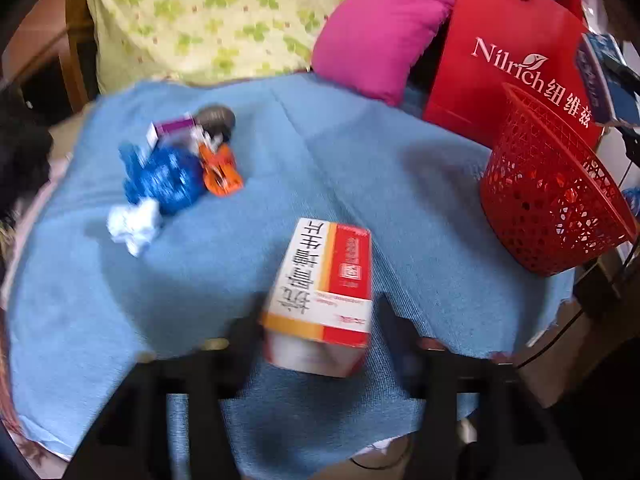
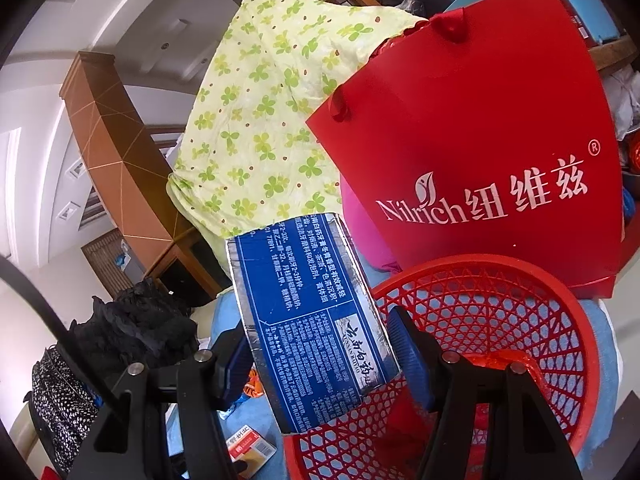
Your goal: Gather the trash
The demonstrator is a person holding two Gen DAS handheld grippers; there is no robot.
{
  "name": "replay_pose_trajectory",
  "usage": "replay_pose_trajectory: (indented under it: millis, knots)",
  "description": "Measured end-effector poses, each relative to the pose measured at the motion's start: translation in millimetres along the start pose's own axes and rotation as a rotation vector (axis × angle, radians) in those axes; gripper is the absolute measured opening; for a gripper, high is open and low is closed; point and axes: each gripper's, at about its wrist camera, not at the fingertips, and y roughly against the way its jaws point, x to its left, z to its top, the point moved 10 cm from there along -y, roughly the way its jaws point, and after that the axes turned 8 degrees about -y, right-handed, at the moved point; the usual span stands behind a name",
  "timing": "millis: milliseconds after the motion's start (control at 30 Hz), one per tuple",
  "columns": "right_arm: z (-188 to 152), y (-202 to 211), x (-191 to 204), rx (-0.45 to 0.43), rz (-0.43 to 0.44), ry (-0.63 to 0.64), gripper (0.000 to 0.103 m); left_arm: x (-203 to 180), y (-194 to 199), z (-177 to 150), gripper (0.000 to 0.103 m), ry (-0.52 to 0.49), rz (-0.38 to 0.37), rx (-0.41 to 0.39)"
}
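Note:
My left gripper (image 1: 316, 316) stands open around a white, red and orange medicine box (image 1: 320, 292) lying on the blue cloth (image 1: 360, 160); the fingers do not touch it. The box also shows small in the right wrist view (image 2: 250, 446). My right gripper (image 2: 316, 352) is shut on a blue and silver toothpaste box (image 2: 308, 324), held tilted above the rim of the red mesh basket (image 2: 480, 312). The basket stands at the right edge of the cloth (image 1: 552, 200). Red crumpled plastic (image 2: 500, 364) lies inside it.
A pile of trash lies at the left of the cloth: crumpled blue wrapper (image 1: 168, 180), white paper ball (image 1: 134, 226), orange wrapper (image 1: 220, 170), purple box (image 1: 170, 130). A red paper bag (image 1: 508, 60) and pink cushion (image 1: 380, 36) stand behind the basket.

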Motion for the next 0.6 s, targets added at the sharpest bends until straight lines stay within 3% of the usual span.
replay_pose_trajectory:
  millis: [233, 467, 600]
  knots:
    - [5.5, 13.0, -19.6, -0.012, -0.012, -0.029, 0.068, -8.9, 19.5, 18.2, 0.050, 0.020, 0.000, -0.068]
    - [11.1, 23.1, -41.5, -0.007, -0.001, -0.106, 0.068, -87.9, 91.6, 111.8, 0.050, -0.075, -0.122, -0.299]
    - [12.9, 27.3, -56.9, 0.001, -0.002, -0.174, 0.069, -134.0, 103.7, 151.2, 0.051, -0.106, -0.199, -0.351]
